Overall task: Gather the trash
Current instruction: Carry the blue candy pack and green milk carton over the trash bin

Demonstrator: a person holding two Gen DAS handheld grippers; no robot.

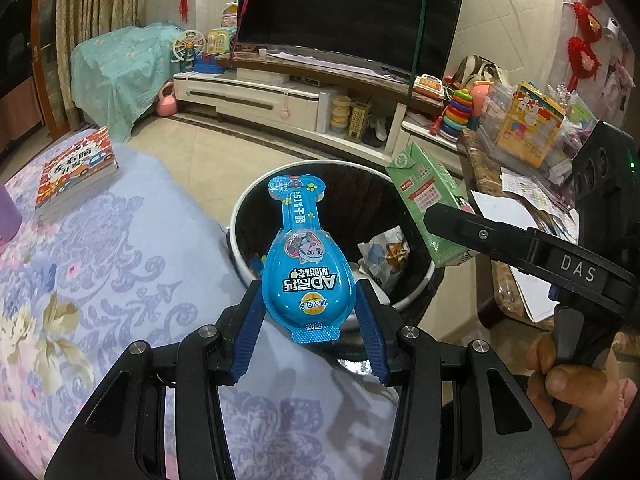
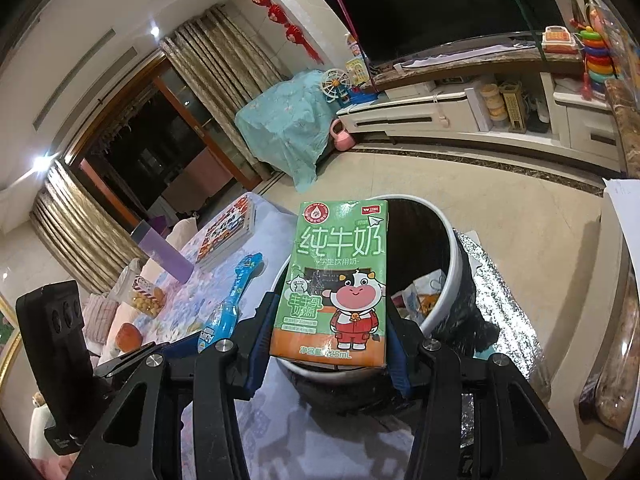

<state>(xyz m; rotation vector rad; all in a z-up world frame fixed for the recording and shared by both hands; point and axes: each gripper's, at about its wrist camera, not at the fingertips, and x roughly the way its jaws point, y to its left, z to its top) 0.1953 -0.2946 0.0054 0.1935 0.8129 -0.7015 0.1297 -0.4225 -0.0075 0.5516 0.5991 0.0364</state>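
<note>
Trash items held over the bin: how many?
2. Blue plastic snack pack in the left gripper; green milk carton in the right gripper. Both above the white-rimmed round bin.

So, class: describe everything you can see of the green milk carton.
The green milk carton is a small rectangular paperboard box with white Chinese lettering, a cartoon cow in red overalls and an orange band at its base. It stands upright, gripped at both sides by the right gripper, above the near rim of the trash bin. Nothing else touches it.

A book (image 1: 76,172) lies on the floral-clothed table (image 1: 120,280), bin (image 1: 420,280) on the floor (image 1: 208,160)
</note>
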